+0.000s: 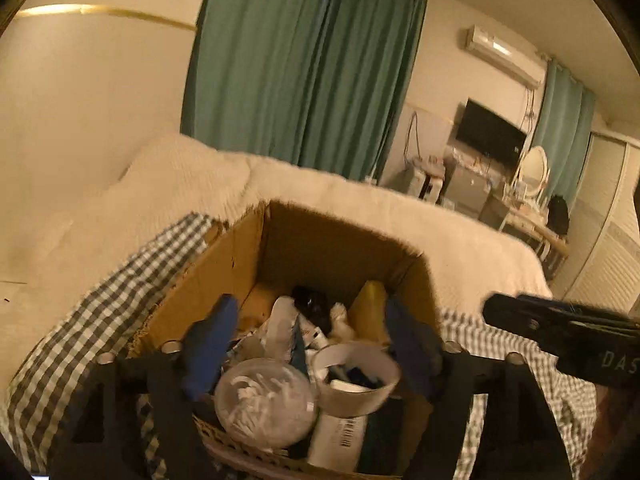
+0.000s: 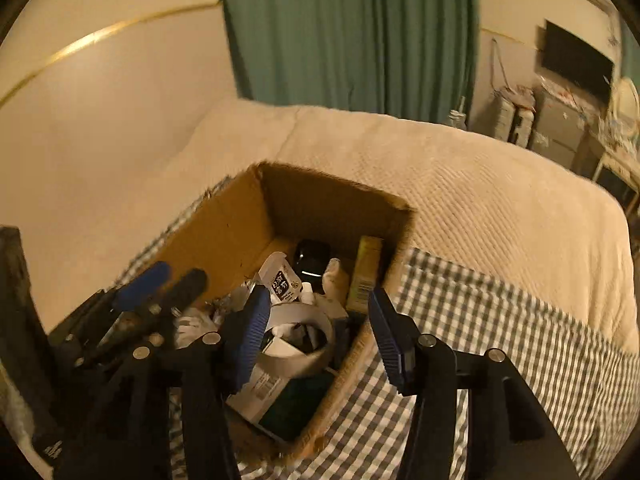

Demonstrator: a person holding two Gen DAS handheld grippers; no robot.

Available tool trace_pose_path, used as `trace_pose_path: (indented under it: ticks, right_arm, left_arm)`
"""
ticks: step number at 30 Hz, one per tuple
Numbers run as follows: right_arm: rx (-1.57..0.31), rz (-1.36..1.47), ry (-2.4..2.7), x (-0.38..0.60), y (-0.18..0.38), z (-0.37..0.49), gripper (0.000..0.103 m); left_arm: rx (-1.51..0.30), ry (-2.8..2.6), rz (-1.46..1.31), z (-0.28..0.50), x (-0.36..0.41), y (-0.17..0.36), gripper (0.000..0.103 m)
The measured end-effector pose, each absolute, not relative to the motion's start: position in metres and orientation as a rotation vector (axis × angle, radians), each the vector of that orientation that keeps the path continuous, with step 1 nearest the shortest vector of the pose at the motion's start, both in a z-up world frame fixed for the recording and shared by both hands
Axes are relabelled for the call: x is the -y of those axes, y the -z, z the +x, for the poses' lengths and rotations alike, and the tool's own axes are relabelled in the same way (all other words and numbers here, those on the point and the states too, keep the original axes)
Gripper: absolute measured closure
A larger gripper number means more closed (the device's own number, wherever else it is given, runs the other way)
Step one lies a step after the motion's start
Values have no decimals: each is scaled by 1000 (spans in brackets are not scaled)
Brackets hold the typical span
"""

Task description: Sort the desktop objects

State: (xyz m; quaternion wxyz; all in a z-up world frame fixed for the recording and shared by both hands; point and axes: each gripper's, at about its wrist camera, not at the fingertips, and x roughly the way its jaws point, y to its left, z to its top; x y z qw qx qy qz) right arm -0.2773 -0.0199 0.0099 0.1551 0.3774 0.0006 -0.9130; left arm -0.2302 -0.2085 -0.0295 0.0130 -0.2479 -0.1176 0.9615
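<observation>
Both wrist views look down into an open cardboard box [image 1: 248, 264] that sits on a grey-and-white checked cloth [image 2: 500, 320], with a cream bedspread [image 2: 480, 184] behind it. The box already holds most of the sorted items: a clear round tub of white bits [image 1: 264, 400], a roll of white tape [image 1: 356, 376], a black glossy object [image 2: 312, 260], a yellow-green carton [image 2: 366, 272] stood on end against the far-right wall, and white tubes and packets with barcodes (labels too blurred to read)

Left tongs [image 1: 316, 344]: blue pads spread wide, nothing between them, poised above the box contents. Right tongs [image 2: 320, 336]: also spread and empty, one finger over the box interior, the other outside its right wall.

Judgement: items stand packed upright to save floor space in the box. Sorting looks near complete; both tongs appear free for a further pick or rearrangement
</observation>
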Motion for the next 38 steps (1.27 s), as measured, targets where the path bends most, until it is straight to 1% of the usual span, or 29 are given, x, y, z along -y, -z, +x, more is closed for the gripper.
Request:
trace_pose_path:
  ticks: [1, 3, 4, 6, 8, 10, 12, 13, 14, 17, 18, 20, 22, 25, 29, 34, 38]
  right_arm:
    - [20, 1079, 2626, 13, -15, -270, 52]
    - [51, 1070, 2663, -9, -28, -251, 50]
    - [58, 1060, 2687, -18, -33, -242, 47]
    - [75, 1038, 2754, -38, -44, -220, 38]
    - [84, 1036, 2830, -56, -55, -196, 37]
    - [101, 1014, 2902, -73, -62, -173, 31]
    - [142, 973, 2976, -86, -66, -152, 8]
    - [180, 944, 3005, -91, -66, -142, 3]
    - [224, 912, 3033, -97, -64, -133, 0]
    - [321, 912, 3093, -109, -47, -120, 1]
    - [348, 960, 3092, -110, -37, -118, 1]
    - [341, 1057, 3095, -117, -23, -117, 1]
    - [302, 1087, 3139, -114, -11, -112, 1]
    - [297, 1103, 3154, -115, -1, -108, 1]
    - [346, 1103, 3148, -120, -2, -105, 1]
    - [298, 1100, 3147, -112, -10, -97, 1]
    - [338, 1102, 3128, -112, -6, -101, 1]
  left_arm:
    - [383, -2986, -752, -224, 206, 24, 18]
    - [401, -2973, -731, -211, 197, 11, 3]
    - [397, -2975, -721, -203, 191, 5, 1]
    - [343, -2964, -712, -190, 179, -8, 0]
    - [256, -2973, -720, -176, 165, -22, 0]
    - [201, -2991, -702, -163, 156, -31, 0]
    - [140, -2985, -690, -150, 146, -35, 0]
    - [113, -2990, -698, -147, 142, -35, 0]
    - [94, -2996, -711, -144, 137, -32, 0]
    - [82, -2945, -758, -134, 129, -14, 0]
    - [86, -2941, -751, -128, 127, -9, 0]
    - [140, -2960, -722, -119, 130, 1, 0]
    - [154, -2931, -763, -120, 131, 7, 0]
    - [79, -2945, -807, -123, 130, 11, 0]
    - [51, -2955, -822, -122, 129, 16, 0]
    - [53, -2997, -821, -123, 130, 19, 0]
    - [58, -2929, -836, -123, 126, 20, 0]
